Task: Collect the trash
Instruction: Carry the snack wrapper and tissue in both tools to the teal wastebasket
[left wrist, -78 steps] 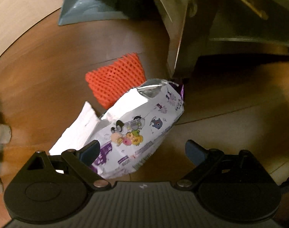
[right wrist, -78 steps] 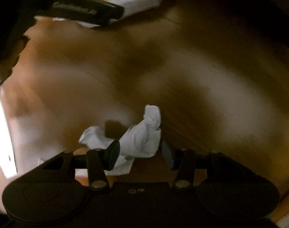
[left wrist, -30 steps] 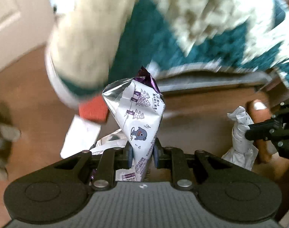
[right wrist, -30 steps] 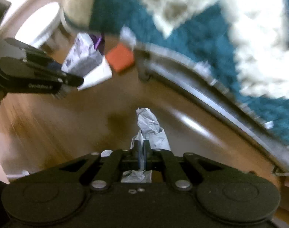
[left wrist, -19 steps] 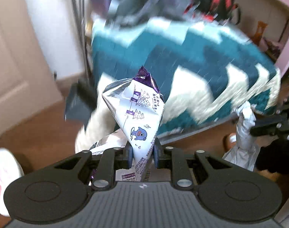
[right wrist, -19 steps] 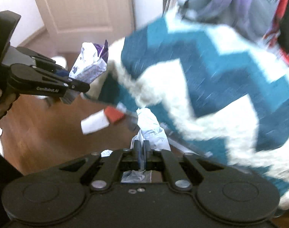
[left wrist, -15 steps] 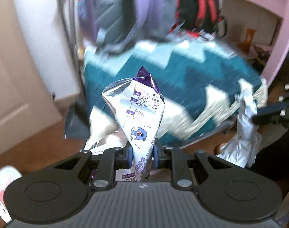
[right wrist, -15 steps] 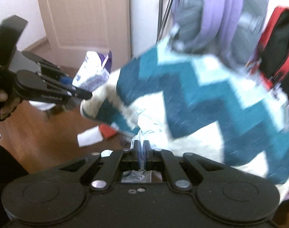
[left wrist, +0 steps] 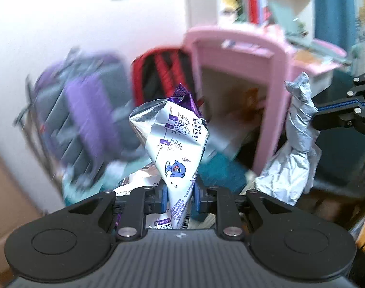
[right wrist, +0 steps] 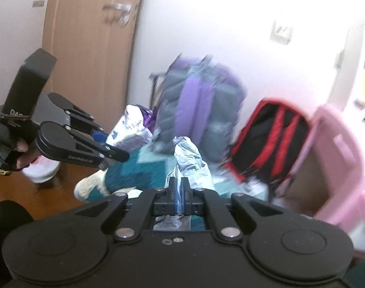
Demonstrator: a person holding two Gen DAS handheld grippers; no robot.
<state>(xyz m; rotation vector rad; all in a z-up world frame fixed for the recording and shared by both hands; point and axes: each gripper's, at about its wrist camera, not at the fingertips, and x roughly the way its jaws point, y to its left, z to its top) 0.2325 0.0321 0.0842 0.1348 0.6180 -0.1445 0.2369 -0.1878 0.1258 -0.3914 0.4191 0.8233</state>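
My left gripper (left wrist: 180,198) is shut on a white and purple snack wrapper (left wrist: 174,141) with cartoon prints, which stands up between its blue pads. The same wrapper (right wrist: 132,126) and left gripper (right wrist: 108,151) show at the left of the right wrist view, held by a gloved hand (right wrist: 7,132). My right gripper (right wrist: 179,190) is shut on a crumpled white tissue (right wrist: 189,160). That tissue (left wrist: 295,148) also hangs at the right of the left wrist view, pinched by the right gripper's fingers (left wrist: 336,117). Both are raised well above the floor.
A purple and grey backpack (right wrist: 201,110) and a red and black backpack (right wrist: 271,141) rest against a white wall. A pink shelf unit (left wrist: 235,76) stands to the right. A teal and white blanket (right wrist: 124,175) lies below. A wooden door (right wrist: 86,48), brown floor (right wrist: 26,192) and a white bin (right wrist: 40,168) are at the left.
Both grippers have risen from near the floor with their trash still gripped. The views have swung from the blanket and floor up to the backpacks, wall and pink shelf.
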